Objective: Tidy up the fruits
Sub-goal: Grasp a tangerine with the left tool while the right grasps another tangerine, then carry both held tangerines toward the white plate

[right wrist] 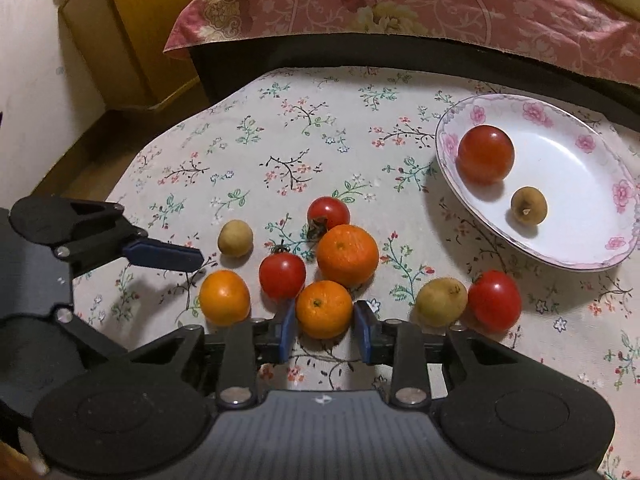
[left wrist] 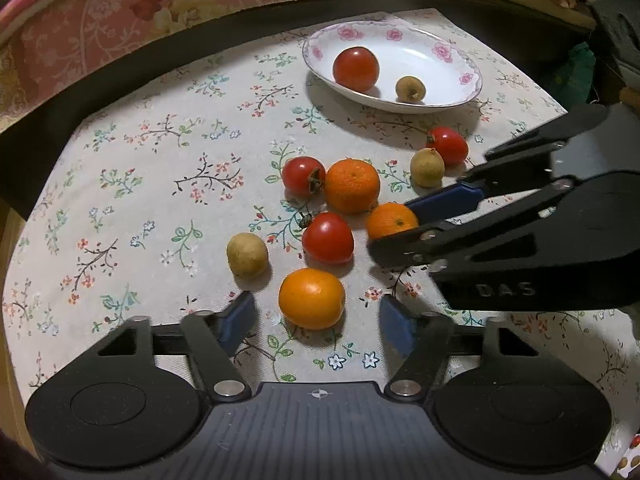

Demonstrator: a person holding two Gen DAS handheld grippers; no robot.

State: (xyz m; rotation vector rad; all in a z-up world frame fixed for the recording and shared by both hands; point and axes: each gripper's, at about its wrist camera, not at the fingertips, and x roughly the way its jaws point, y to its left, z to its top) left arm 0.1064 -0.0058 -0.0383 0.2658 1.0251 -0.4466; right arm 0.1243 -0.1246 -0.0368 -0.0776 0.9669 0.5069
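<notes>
Crowding the floral tablecloth (right wrist: 280, 128) is a loose cluster of fruit: three oranges, three red tomatoes and two small brownish-yellow fruits, with a flower-rimmed plate (right wrist: 472, 114) set apart at the far right holding one more tomato (right wrist: 485, 154) and one more small brown fruit (right wrist: 529, 205).

In the right wrist view the right gripper (right wrist: 325, 326) has its blue pads on either side of the small orange (right wrist: 324, 309) — jaws apart, close to its flanks, though I cannot tell whether they touch. Pressed around that orange are the large orange (right wrist: 347, 255) just behind it and a tomato (right wrist: 282, 275) at its left shoulder, both touching or nearly so; a pale fruit (right wrist: 441, 302) and another tomato (right wrist: 495, 300) lie to its right, toward the plate. The small orange is round and glossy, its green stem scar facing upward and slightly toward the camera; it has no clear long axis.

The left gripper (left wrist: 316, 322) hovers with jaws wide apart around the yellow-orange fruit (left wrist: 312, 298), not touching it. A brownish fruit (left wrist: 247, 255) lies just left of it and a tomato (left wrist: 328, 238) just behind — the third tomato (left wrist: 303, 176), farther back, shows a dried calyx turned to the right.
</notes>
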